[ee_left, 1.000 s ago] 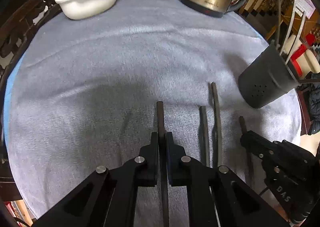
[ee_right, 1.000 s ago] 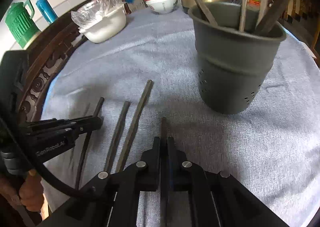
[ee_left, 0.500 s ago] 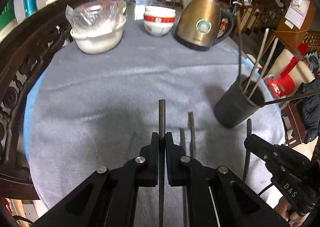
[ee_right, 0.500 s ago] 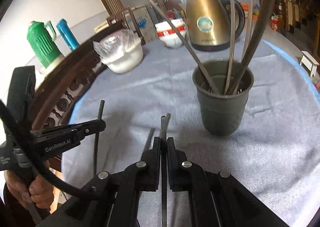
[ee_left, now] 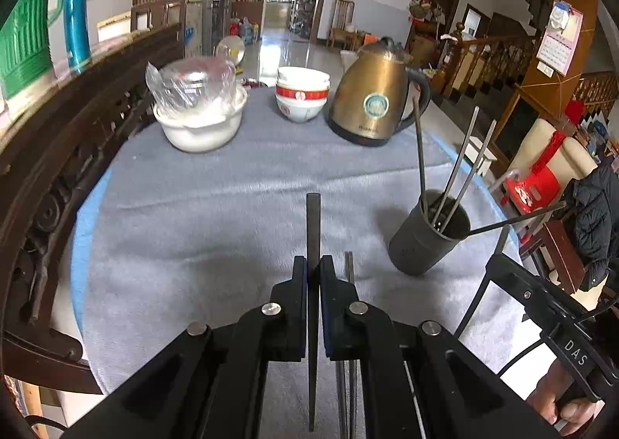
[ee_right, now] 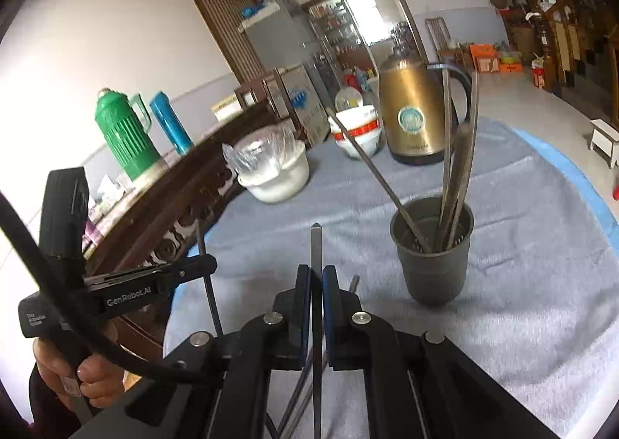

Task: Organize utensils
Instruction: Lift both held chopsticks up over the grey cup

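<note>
My left gripper (ee_left: 313,265) is shut on a dark chopstick (ee_left: 313,222) and holds it up above the grey cloth. My right gripper (ee_right: 316,274) is shut on another dark chopstick (ee_right: 316,245), also lifted. A dark grey utensil cup (ee_left: 427,239) stands on the cloth at the right with several chopsticks in it; it also shows in the right wrist view (ee_right: 433,257). Two more chopsticks (ee_left: 350,269) lie on the cloth just right of my left fingers. The right gripper shows in the left view (ee_left: 499,261), the left gripper in the right view (ee_right: 209,265).
At the back of the round table (ee_left: 193,207) stand a white bowl with plastic wrap (ee_left: 199,118), stacked red-banded bowls (ee_left: 301,96) and a gold kettle (ee_left: 373,100). A dark carved chair back (ee_left: 58,152) borders the left. Green and blue flasks (ee_right: 123,133) stand behind.
Both grippers have lifted their chopsticks off the cloth and tilted up, so the views now look across the table. The cup now appears farther away and lower.
</note>
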The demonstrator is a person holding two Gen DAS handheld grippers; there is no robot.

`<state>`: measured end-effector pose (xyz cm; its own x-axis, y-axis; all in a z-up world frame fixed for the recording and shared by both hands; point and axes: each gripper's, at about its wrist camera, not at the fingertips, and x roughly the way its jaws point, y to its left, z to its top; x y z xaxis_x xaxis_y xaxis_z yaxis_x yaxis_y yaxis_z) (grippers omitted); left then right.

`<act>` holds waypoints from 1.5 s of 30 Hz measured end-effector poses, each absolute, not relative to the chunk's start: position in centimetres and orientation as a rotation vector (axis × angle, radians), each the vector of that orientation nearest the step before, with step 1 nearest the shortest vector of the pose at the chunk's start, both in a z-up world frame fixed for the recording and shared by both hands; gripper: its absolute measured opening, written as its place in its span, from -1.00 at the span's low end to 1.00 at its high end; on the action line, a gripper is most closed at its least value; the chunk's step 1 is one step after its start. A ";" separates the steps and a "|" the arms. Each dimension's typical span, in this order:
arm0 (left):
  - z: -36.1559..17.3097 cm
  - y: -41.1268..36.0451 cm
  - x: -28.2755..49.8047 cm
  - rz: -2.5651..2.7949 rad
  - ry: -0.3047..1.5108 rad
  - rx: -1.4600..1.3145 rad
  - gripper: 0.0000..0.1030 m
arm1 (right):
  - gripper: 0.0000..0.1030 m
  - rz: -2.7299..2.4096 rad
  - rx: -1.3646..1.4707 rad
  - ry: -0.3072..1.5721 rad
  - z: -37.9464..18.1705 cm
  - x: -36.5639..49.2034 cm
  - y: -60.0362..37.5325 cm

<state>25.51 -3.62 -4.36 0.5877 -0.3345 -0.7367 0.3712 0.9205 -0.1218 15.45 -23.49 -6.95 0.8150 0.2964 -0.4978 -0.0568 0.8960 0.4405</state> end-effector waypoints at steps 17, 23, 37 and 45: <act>-2.4 -4.1 23.1 -0.364 0.746 0.121 -0.88 | -0.87 0.208 0.424 0.530 -5.9 13.9 -23.9; -1.8 -4.3 22.5 -0.353 0.724 0.138 -0.88 | -0.87 0.217 0.412 0.505 -5.4 13.6 -23.4; -1.2 -4.9 21.9 -0.332 0.692 0.176 -0.88 | -0.87 0.221 0.408 0.458 -4.5 12.8 -23.3; -0.8 -5.7 21.2 -0.306 0.658 0.220 -0.88 | -0.87 0.220 0.404 0.424 -4.0 12.2 -23.6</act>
<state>21.23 -5.72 -0.80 0.7488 -0.2089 -0.6290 0.3467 0.9323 0.1031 12.20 -23.62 -3.99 0.8899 0.2883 -0.3536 -0.1227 0.8977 0.4231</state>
